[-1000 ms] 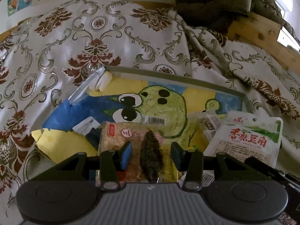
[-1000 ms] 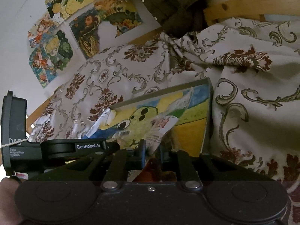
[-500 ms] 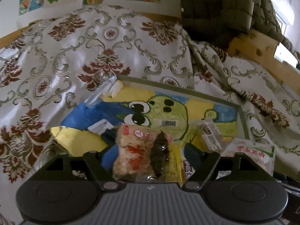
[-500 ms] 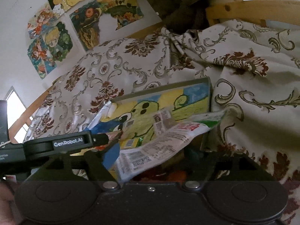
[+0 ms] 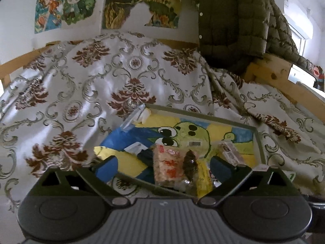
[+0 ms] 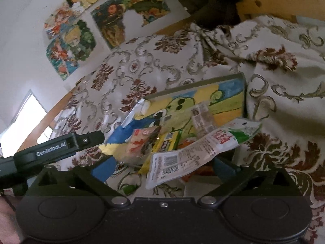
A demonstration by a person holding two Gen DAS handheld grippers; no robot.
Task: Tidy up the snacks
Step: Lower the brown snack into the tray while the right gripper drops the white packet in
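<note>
So the snacks are all being piled on the painted board (image 5: 233, 131), the one with the green cartoon creature, which is lying flat on the bed's patterned bedspread (image 5: 85, 93). A clear rice cracker pack (image 5: 168, 165) with red print is being shown near the board's front edge, and a dark dried snack (image 5: 190, 165) is lying right against its right side, with a yellow packet (image 5: 204, 177) tucked next to that. A small white labelled pack (image 5: 230, 152) is sitting further right on the board. In the right wrist view a long white and green bag (image 6: 203, 148) is seen draped over the board's near corner, partly hanging off it.

The left gripper (image 5: 163, 166) is being held just back from the cracker pack, its fingers (image 5: 106, 167) having just been spread wide, nothing pinched, the pack only framed between them. Same deal with the right gripper (image 6: 162, 166): fingers (image 6: 103, 167) just opened all the way, the white and green bag lying loose between them, not gripped.

Further out, a green puffer jacket (image 5: 229, 20) is hanging over the wooden bed frame (image 5: 284, 81), and cartoon posters (image 5: 67, 4) are stuck on the wall.
</note>
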